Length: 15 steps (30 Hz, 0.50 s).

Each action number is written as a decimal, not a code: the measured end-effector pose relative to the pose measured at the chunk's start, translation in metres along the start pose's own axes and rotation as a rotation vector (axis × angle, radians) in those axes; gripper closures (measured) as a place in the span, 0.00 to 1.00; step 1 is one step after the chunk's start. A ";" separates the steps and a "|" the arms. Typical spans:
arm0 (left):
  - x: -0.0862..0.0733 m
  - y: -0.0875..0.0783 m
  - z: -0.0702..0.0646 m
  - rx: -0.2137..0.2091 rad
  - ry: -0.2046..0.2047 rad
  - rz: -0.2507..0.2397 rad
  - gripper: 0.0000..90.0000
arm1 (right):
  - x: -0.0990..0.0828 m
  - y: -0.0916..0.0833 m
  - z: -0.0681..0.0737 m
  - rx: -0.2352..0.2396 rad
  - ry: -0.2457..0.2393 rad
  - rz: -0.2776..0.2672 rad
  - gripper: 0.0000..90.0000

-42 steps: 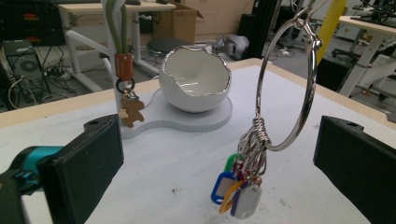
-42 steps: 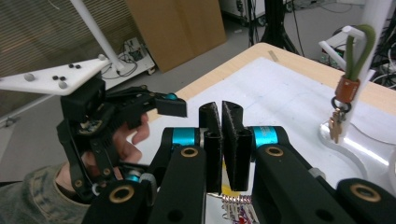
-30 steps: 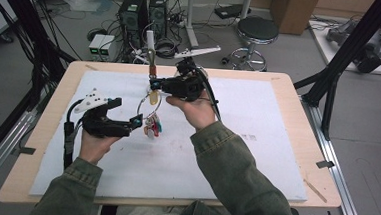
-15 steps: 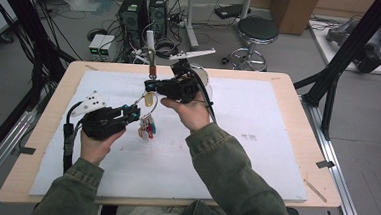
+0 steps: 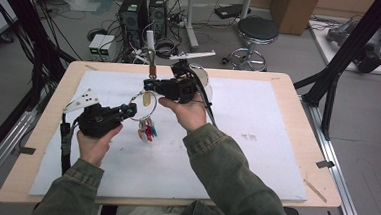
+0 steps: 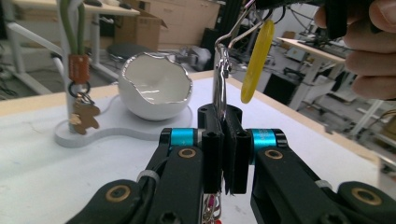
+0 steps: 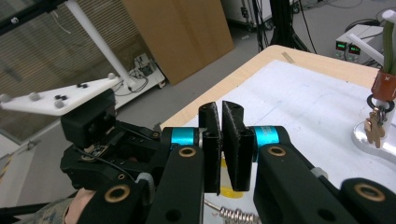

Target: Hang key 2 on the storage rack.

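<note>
High view: both grippers hold a key ring [image 5: 141, 106] above the mat's far-left part. Left gripper [image 5: 129, 110] has just clamped its jaws onto the wire; right gripper [image 5: 149, 85] pinches its top.

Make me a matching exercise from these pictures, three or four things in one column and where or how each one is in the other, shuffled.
Things:
1. key ring
2. yellow tag
3. eggshell bowl
4. bear charm

Places or states:
A. hangs from a brown loop on the stand's post
B. clamped between the jaws of the left tool
C. sits on the white stand base
D. dangles in the air beside the metal ring

Pairs: 1-B, 2-D, 3-C, 4-A
</note>
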State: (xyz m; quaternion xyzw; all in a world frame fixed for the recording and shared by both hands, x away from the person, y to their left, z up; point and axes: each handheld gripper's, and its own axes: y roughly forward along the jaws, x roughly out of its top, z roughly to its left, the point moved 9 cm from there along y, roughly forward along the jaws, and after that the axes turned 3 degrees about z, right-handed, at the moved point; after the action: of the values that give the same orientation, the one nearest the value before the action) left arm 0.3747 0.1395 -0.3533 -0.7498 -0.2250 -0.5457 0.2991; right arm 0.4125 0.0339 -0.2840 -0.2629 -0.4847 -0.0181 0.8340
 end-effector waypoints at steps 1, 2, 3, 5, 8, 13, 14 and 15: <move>0.000 0.000 0.000 0.009 0.007 -0.002 0.97 | -0.001 0.000 -0.002 -0.014 0.002 -0.001 0.90; 0.000 0.000 0.001 0.016 0.016 -0.002 0.97 | -0.002 0.000 -0.005 -0.035 0.003 0.001 0.84; 0.000 -0.001 0.001 0.020 0.022 0.001 0.97 | -0.003 -0.001 -0.008 -0.054 0.008 0.001 0.79; 0.000 -0.001 0.002 0.023 0.029 -0.002 0.97 | -0.005 -0.004 -0.014 -0.102 -0.005 -0.011 0.70; 0.000 -0.002 0.003 0.029 0.027 -0.006 0.97 | -0.008 -0.009 -0.022 -0.149 -0.004 -0.002 0.52; 0.000 -0.005 0.008 0.043 0.018 -0.009 0.97 | -0.013 -0.021 -0.036 -0.220 -0.003 0.007 0.23; 0.000 -0.005 0.009 0.049 0.010 -0.006 0.97 | -0.014 -0.025 -0.040 -0.243 0.004 -0.005 0.20; 0.000 -0.006 0.010 0.054 0.006 -0.007 0.97 | -0.015 -0.027 -0.043 -0.258 0.000 -0.016 0.14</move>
State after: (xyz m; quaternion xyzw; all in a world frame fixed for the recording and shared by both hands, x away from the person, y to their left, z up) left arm 0.3780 0.1511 -0.3541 -0.7389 -0.2413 -0.5429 0.3179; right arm 0.4314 -0.0125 -0.3012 -0.3644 -0.4802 -0.0869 0.7931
